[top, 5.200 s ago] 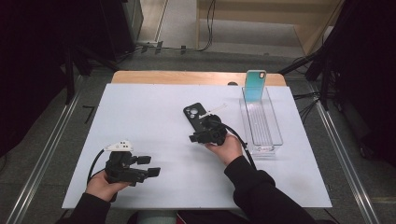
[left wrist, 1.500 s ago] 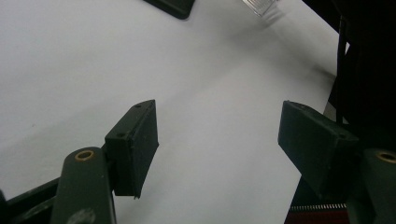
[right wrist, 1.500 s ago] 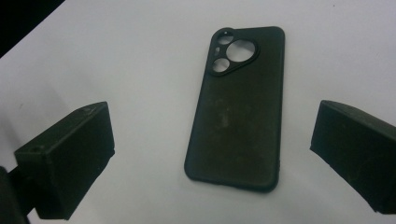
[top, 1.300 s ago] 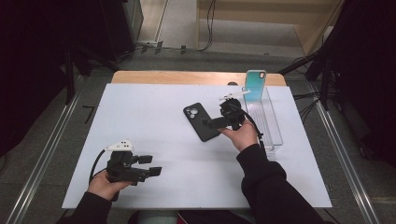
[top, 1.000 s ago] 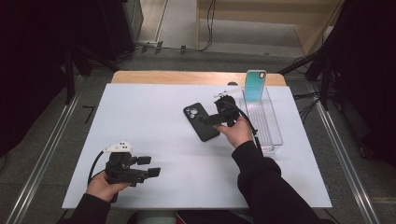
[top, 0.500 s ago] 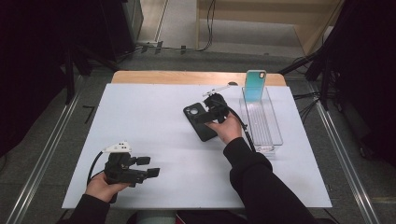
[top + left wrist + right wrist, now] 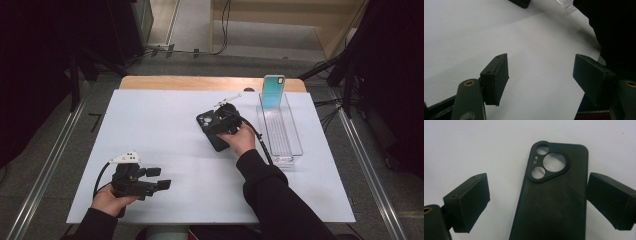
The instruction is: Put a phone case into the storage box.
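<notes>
While the right gripper hangs over the case, these relations govern the pick:

Object: black phone case point(image 7: 214, 131), lying flat, back up, on the white table sheet point(image 7: 150, 120), left of the clear tray point(image 7: 280, 131) where a teal case point(image 7: 273, 91) stands on end.
Long axis: in the right gripper view the case point(image 7: 554, 195) runs up the picture, camera cut-out at the far end, so its long sides face the two pads.
Right gripper point(image 7: 220, 122): jaws wide and empty; the case lies between them, the right pad just beside its edge, the left pad point(image 7: 467, 202) well apart.
Left gripper point(image 7: 155, 177): jaws wide and empty, resting near the front-left corner of the sheet, well away from the case.
Nearer hand: right.
Judgement: shift slightly so the case centres, lower, then close across the short width.
</notes>
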Available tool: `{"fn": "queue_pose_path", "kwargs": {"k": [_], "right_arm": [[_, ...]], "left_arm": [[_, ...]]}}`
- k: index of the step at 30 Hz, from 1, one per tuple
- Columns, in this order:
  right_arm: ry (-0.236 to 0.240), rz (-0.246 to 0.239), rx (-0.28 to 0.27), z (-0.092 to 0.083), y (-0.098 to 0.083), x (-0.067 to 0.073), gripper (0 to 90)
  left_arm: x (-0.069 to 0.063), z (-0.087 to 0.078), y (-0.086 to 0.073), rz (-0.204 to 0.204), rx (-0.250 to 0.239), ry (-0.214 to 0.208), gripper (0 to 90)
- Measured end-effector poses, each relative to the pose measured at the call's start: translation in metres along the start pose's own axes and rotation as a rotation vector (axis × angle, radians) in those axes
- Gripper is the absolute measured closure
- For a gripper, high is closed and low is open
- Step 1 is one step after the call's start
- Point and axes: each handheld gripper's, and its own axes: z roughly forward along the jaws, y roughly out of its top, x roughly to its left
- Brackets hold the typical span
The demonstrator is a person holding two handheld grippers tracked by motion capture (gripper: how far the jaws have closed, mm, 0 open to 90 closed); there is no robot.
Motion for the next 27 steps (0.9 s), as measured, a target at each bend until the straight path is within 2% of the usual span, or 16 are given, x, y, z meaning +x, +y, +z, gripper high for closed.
{"fn": "queue_pose_path", "kwargs": {"k": [6, 14, 18, 22, 24, 27], "right_arm": [[-0.011, 0.0, 0.03, 0.008, -0.006, -0.001, 3.9], [-0.055, -0.001, 0.076, 0.017, -0.01, -0.004, 3.9], [-0.062, -0.001, 0.106, 0.021, -0.012, -0.005, 3.9], [-0.115, -0.07, 0.124, 0.025, -0.016, 0.0, 6.3], [-0.136, -0.077, 0.129, 0.027, -0.017, 0.003, 6.3], [-0.135, -0.075, 0.131, 0.027, -0.017, 0.002, 6.6]], "left_arm": [[0.0, 0.0, 0.0, 0.0, 0.001, -0.001, 28.9], [0.0, 0.0, 0.0, 0.002, -0.001, 0.003, 28.9], [0.0, 0.0, 0.0, 0.0, -0.001, 0.003, 28.9], [0.0, 0.0, 0.0, 0.0, -0.001, 0.001, 28.9], [-0.001, 0.0, 0.0, 0.001, -0.001, 0.002, 28.9], [-0.001, 0.0, 0.0, 0.001, -0.002, 0.001, 28.9]]}}
